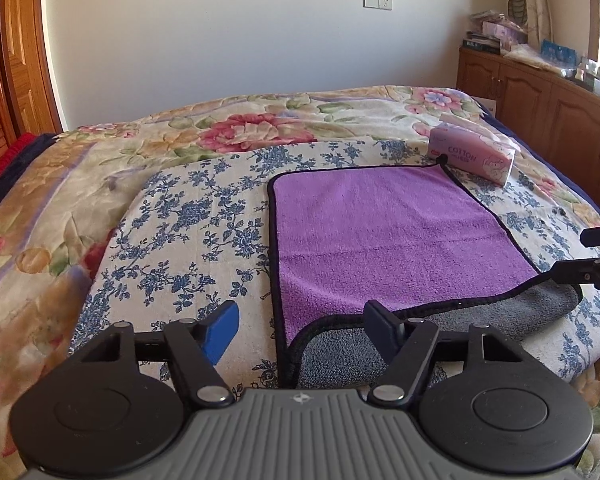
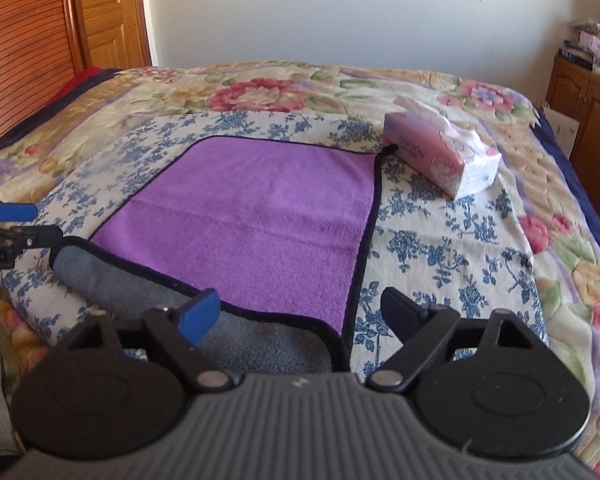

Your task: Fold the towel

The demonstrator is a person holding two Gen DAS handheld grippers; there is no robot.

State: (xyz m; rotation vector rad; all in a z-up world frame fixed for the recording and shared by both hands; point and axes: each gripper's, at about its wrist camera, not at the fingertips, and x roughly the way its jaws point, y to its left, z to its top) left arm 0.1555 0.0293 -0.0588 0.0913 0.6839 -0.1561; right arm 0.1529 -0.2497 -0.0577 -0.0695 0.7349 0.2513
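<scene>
A purple towel (image 1: 383, 232) with a black hem and a grey underside lies on a blue-flowered cloth (image 1: 188, 220) on the bed. Its near edge is turned up, so a grey strip (image 1: 339, 356) shows. It also shows in the right wrist view (image 2: 256, 224). My left gripper (image 1: 300, 328) is open, its jaws wide apart astride the towel's near left corner. My right gripper (image 2: 300, 312) is open astride the near right corner. Each gripper shows at the edge of the other's view, the right one (image 1: 579, 252) and the left one (image 2: 16, 220).
A pink tissue pack (image 1: 473, 158) lies at the towel's far right corner, also in the right wrist view (image 2: 439, 156). A floral quilt (image 1: 240, 120) covers the bed. A wooden cabinet (image 1: 539, 92) stands to the right, a wooden door (image 2: 108, 12) to the left.
</scene>
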